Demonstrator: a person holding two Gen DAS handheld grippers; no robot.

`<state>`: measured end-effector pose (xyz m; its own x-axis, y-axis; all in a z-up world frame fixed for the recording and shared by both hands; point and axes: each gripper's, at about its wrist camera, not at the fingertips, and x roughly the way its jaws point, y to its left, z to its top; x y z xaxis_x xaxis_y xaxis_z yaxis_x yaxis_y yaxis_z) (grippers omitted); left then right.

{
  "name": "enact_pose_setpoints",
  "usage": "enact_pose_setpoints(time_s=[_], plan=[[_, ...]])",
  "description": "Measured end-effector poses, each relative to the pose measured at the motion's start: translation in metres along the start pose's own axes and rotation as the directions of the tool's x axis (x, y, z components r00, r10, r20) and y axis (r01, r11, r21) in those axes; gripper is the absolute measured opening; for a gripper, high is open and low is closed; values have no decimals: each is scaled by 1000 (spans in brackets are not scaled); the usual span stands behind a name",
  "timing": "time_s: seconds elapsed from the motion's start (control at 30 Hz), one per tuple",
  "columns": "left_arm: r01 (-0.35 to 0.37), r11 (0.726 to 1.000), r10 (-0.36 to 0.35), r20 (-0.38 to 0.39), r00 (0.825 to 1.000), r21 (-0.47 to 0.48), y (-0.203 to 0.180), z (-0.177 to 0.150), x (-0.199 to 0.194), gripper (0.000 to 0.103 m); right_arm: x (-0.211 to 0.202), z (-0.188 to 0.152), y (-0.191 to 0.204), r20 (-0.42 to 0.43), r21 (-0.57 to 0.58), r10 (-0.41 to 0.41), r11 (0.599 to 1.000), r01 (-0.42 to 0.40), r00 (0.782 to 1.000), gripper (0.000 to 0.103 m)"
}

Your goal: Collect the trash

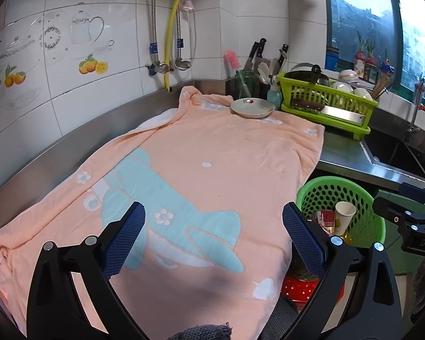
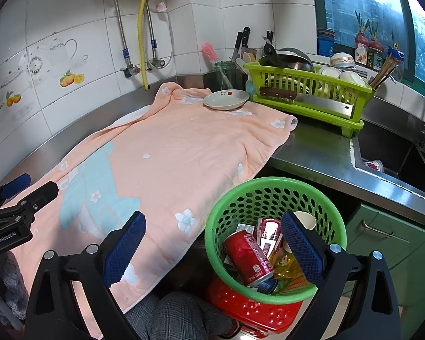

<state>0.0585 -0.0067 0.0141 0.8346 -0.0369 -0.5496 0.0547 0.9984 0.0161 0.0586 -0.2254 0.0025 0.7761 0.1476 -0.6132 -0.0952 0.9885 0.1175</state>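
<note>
Two black handheld grippers with blue textured pads hang over a kitchen counter, and both have their fingers spread wide with nothing between them. The left gripper (image 1: 214, 236) hovers above a peach-pink towel with a pale blue airplane pattern (image 1: 184, 175) that covers most of the stainless steel counter (image 2: 320, 153). The right gripper (image 2: 214, 245) sits further right, at the near edge of the counter, its right pad (image 2: 301, 250) over the mouth of a round green perforated plastic basket (image 2: 269, 187) that stands below the counter on a red plastic stool (image 2: 257, 308). Inside the basket lies the trash: a red soda can (image 2: 248, 256) tilted on its side, a white paper cup (image 2: 307, 219) against the far right wall, a red and white carton (image 2: 269, 233) and yellow wrappers (partly hidden by the pad). At the far end of the towel rests a shallow white ceramic dish with a small red motif (image 2: 226, 99), just beside a lime green plastic dish rack (image 2: 308, 85) holding bowls, a pan and a cleaver. Further right the counter drops into a steel sink (image 2: 388, 153).
</note>
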Motion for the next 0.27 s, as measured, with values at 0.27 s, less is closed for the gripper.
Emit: enact_pose_setpoints(time_s=[0.27], plan=[[-4, 1000, 4, -5, 1000, -3, 1, -1, 1, 96, 2, -1, -3, -2, 12, 0, 1000, 0, 1000, 93]])
